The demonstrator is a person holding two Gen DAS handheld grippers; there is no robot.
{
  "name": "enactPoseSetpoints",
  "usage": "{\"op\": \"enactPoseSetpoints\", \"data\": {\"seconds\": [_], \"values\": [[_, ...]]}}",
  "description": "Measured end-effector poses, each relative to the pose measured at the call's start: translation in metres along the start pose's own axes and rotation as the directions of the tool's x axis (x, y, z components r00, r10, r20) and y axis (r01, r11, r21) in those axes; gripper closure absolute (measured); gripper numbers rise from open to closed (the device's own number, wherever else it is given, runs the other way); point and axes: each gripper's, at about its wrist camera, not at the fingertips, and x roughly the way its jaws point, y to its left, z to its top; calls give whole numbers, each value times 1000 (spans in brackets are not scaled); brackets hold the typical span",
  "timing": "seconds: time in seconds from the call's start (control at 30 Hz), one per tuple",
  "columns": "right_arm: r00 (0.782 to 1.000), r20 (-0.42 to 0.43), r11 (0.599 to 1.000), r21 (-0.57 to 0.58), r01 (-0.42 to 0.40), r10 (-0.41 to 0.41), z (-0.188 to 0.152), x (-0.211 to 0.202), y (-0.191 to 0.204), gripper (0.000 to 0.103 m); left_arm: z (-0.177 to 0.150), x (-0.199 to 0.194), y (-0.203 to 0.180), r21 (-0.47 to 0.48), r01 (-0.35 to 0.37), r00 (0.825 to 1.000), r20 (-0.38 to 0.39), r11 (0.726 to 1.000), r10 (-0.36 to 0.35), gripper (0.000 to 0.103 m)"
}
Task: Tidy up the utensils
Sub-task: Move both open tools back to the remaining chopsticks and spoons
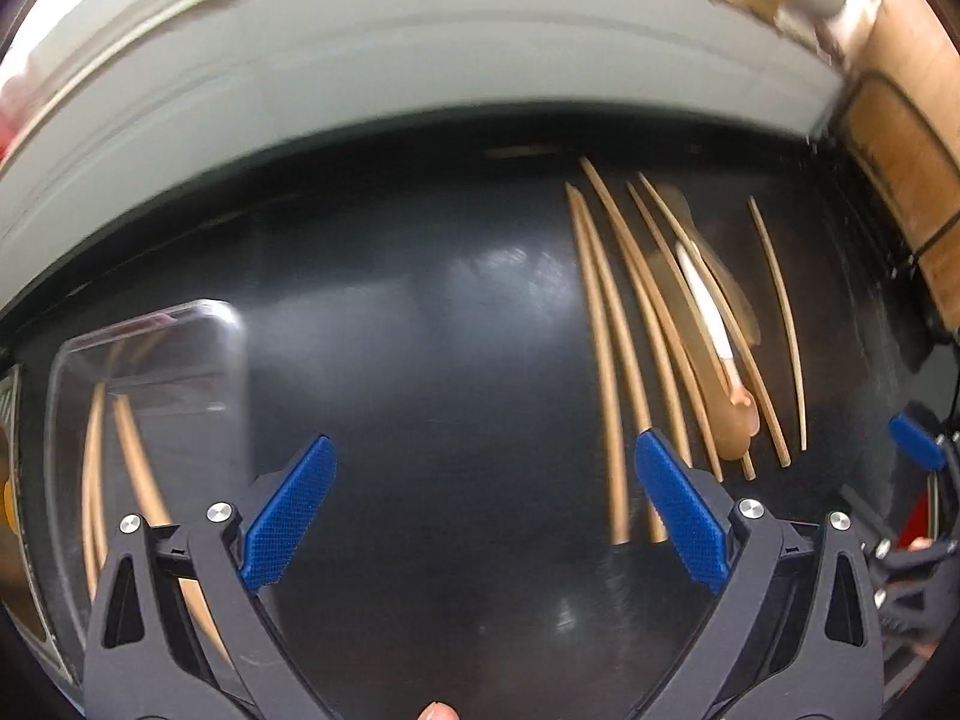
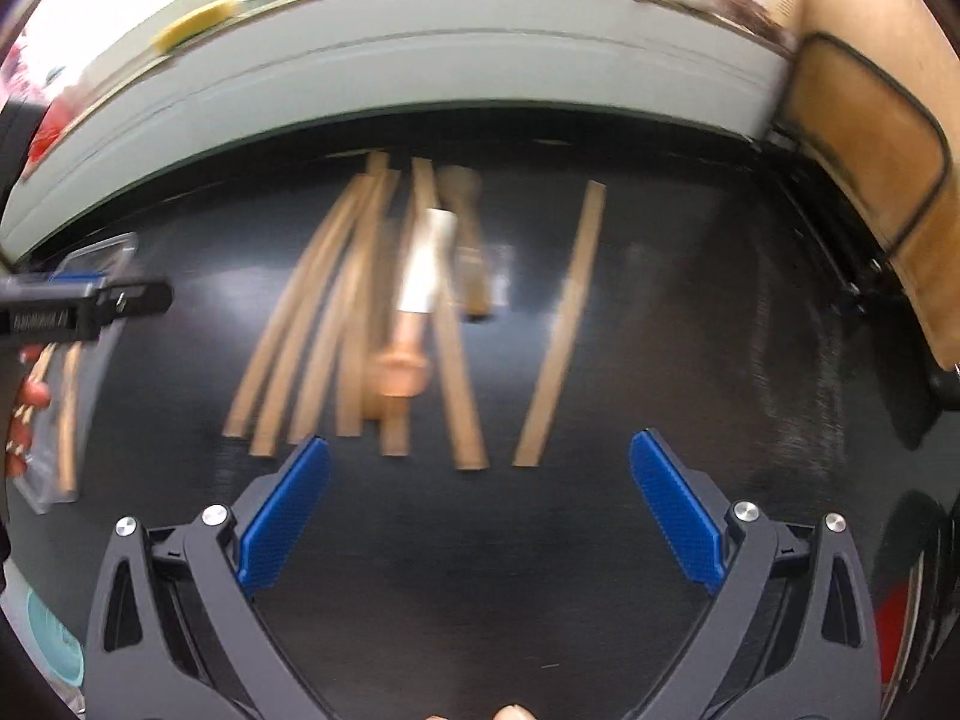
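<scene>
Several wooden chopsticks (image 2: 558,324) lie loose on the black worktop (image 2: 690,330), most fanned in a bundle, one apart to the right. Across the bundle rests a spoon (image 2: 399,369), seemingly wooden, with a white band on its handle. More sticks sit in a clear tray (image 1: 150,360) at the left.

Our left claw (image 1: 483,519) and right claw (image 2: 477,519) both stand wide open, holding nothing, each just short of the near stick ends.

We judge the main risk is the overlap: closing on the bundle could pinch two or three sticks at once, or catch the spoon and drag its neighbours. The sticks are thin, smooth and tapered, and the worktop is glossy, so a low pinch may skid one sideways instead of lifting it. Both views are smeared by motion, so aim may be off. The lone stick looks the safest pick.

The claw pads (image 2: 285,519) are blue and finely textured, which should help grip. The tray is light plastic with thin walls; a nudge could shift it.
</scene>
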Motion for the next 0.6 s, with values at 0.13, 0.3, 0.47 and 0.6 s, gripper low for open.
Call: {"op": "enactPoseSetpoints", "data": {"seconds": [0.13,0.3,0.47,0.6], "values": [[999,-33,999,30,34,-33,-1,21,-28,6,-4,28,-18,10,-22,997,-72,1000,23,6],[996,-86,999,33,30,-27,-3,45,-45,6,-4,48,-28,7,-61,991,-119,998,62,6],[993,-113,1000,7,29,-28,-5,63,-49,6,-8,63,-32,-3,-100,984,-148,995,99,6],[996,-88,1000,11,-10,11,-3,71,-50,6,-10,74,-32,-17,-94,987,-135,995,91,5]]}}
